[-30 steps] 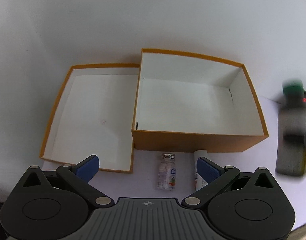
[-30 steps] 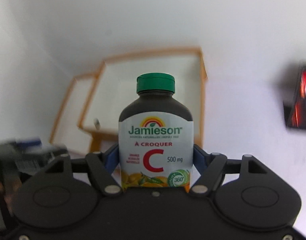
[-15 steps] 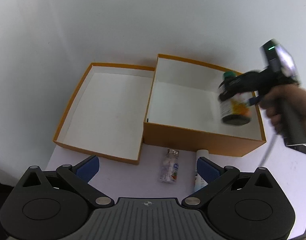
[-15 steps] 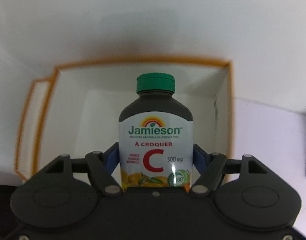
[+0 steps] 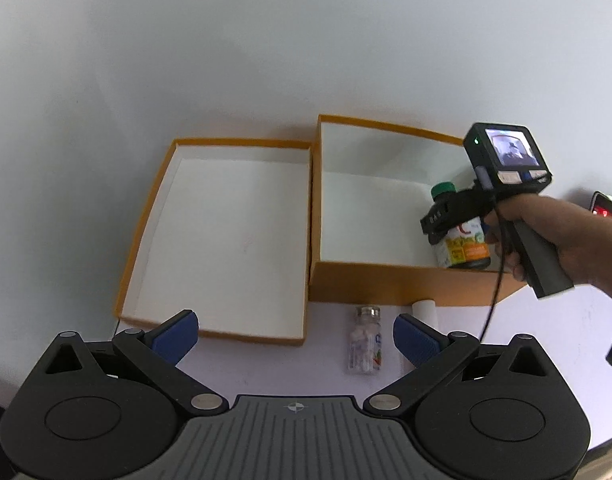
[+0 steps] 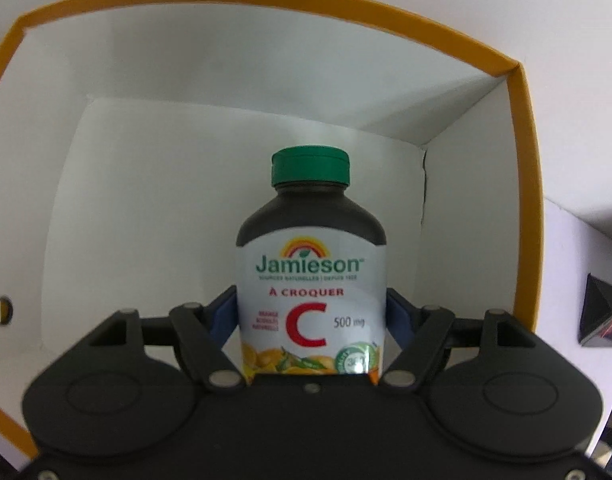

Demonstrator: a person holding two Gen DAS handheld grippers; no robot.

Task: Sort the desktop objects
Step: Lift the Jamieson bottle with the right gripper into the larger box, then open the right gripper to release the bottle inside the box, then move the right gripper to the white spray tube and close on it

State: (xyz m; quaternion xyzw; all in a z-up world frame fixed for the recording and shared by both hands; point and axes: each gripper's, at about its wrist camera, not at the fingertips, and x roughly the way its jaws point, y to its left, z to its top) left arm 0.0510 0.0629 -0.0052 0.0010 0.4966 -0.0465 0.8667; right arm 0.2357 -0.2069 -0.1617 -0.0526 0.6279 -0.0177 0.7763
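R gripper (image 6: pixel 310 316) is clamped on the vitamin bottle (image 6: pixel 310 280): blue pads (image 6: pixel 222 316) press both sides of the label, low on the body. Bottle has a dark body, green cap (image 6: pixel 310 166), white label w/ red C, and lies along the fingers w/ cap pointing away from the camera. In the L wrist view the same gripper (image 5: pixel 445 220) is seen from the side, held by a hand (image 5: pixel 545 232) on its grey handle, a small lit screen (image 5: pixel 511 152) on its back, a cable hanging down. It points steeply down into the deep box (image 5: pixel 369 280), and the bottle (image 5: pixel 461 240) sits inside, near the box's right wall and front right corner. Can't tell if the bottle touches the box floor.

Deep box is orange outside, white inside. Its shallow lid (image 5: pixel 146 240) lies open side up just beside it on the left, sides touching or nearly so.

L gripper (image 5: pixel 294 334) is wide open, nothing between its blue pads (image 5: pixel 174 334), above the table (image 5: pixel 266 368) in front of both boxes. On the table just in front of the deep box: a small clear vial (image 5: pixel 363 340) w/ metal cap, lying down, and beside it on the right a white tube (image 5: pixel 423 308), partly hidden by the L gripper's right finger. A dark device w/ red lights (image 5: pixel 607 206) sits at far right, cut off by the frame edge.
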